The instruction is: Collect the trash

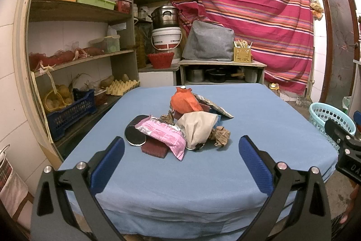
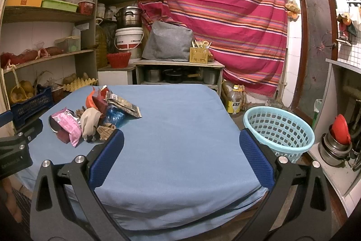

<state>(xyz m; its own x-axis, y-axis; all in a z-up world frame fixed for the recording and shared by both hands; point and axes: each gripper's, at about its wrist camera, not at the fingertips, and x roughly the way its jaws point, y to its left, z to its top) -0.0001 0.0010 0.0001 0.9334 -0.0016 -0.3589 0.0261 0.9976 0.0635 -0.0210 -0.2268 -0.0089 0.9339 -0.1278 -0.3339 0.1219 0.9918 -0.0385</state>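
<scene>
A heap of trash lies on the blue-covered table (image 1: pixel 180 184): a pink foil wrapper (image 1: pixel 165 134), a beige paper bag (image 1: pixel 197 128), an orange bag (image 1: pixel 185 99), crumpled brown paper (image 1: pixel 221 134), a round black lid (image 1: pixel 134 134) and a dark printed packet (image 1: pixel 216 107). My left gripper (image 1: pixel 180 162) hangs open just short of the heap, nothing between its fingers. In the right wrist view the heap, with the pink wrapper (image 2: pixel 67 125), sits at the left. My right gripper (image 2: pixel 180 157) is open over bare cloth. A light-blue mesh basket (image 2: pixel 279 130) stands on the floor right of the table.
Wooden shelves (image 1: pixel 79 12) packed with boxes, potatoes and an egg tray line the left side. Behind the table (image 2: pixel 176 150) stand a low cabinet (image 1: pixel 221 69) with pots, a white bucket (image 1: pixel 167 37) and a striped red cloth (image 1: pixel 248 15). An oil bottle (image 2: pixel 234 103) and a counter with metal pots (image 2: pixel 336 146) are at the right.
</scene>
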